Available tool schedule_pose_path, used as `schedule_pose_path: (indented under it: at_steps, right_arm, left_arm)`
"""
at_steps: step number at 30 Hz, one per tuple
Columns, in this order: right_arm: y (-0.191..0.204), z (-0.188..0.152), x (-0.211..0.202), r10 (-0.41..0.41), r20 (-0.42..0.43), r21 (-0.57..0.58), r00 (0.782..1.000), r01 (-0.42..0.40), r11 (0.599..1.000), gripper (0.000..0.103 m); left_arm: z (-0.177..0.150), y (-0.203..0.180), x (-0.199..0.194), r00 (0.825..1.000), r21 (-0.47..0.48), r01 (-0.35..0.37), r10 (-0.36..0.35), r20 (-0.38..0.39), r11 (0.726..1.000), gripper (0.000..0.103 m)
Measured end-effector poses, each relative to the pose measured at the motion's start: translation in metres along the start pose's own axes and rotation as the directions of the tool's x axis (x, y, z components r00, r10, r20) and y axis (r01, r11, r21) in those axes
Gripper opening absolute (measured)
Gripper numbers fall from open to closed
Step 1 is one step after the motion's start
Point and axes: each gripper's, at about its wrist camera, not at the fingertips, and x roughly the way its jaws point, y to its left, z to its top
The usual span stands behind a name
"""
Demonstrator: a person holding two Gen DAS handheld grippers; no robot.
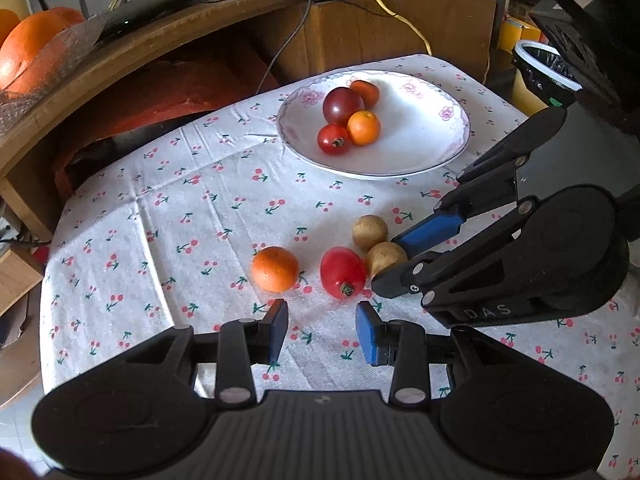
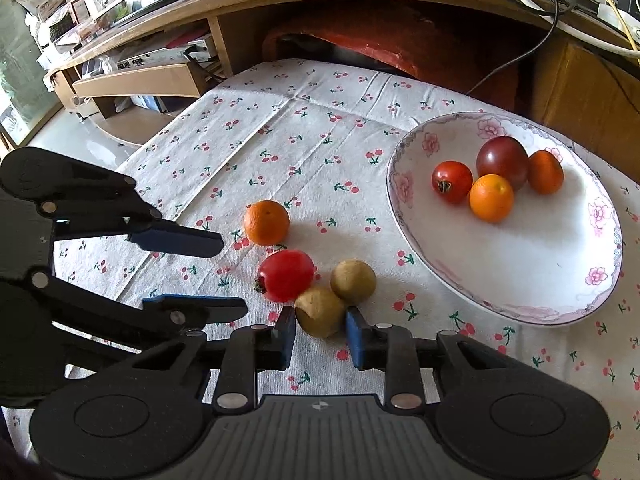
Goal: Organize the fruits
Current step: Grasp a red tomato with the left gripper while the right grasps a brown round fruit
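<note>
Right gripper [image 2: 320, 338]: jaws stood open, one on each side of the near brown fruit [image 2: 319, 312], not yet clamped.
Left gripper [image 1: 322, 330]: jaws open and empty, just short of the red tomato [image 1: 343, 272].
Loose fruit: the orange [image 1: 275, 269], the tomato and two brown fruits [image 1: 370, 233] lay on the cherry-print cloth [image 1: 160, 200], the brown pair touching.
Plate [image 2: 520, 280]: held four fruits, with room left.
Handling: the brown fruit looked light, round, firm-skinned and likely to roll.
Hold: across the widest middle, with gentle pressure.

Black ribbed grippers, blue-padded fingers [image 1: 370, 336], silver rivets — "DAS" lettering
</note>
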Motion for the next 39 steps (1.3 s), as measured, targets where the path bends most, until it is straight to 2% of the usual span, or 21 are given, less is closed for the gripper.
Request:
schedule_pose_path:
  at_steps: [24,39]
  right_arm:
    - [-0.028,-0.014,-0.02,-0.057,-0.027,0.053,0.998,0.058,0.997,0.023]
    - [-0.031,-0.016,-0.025,-0.106,-0.021,0.035,0.994,0.107,0.994,0.023]
  left_arm:
    - [0.021,-0.024,0.032,0.999,0.032,0.028,-0.028,-0.025,0.999,0.045]
    - [0.024,-0.029,0.033,1.0,0.049,0.002,-0.001,-0.011,0.999,0.043]
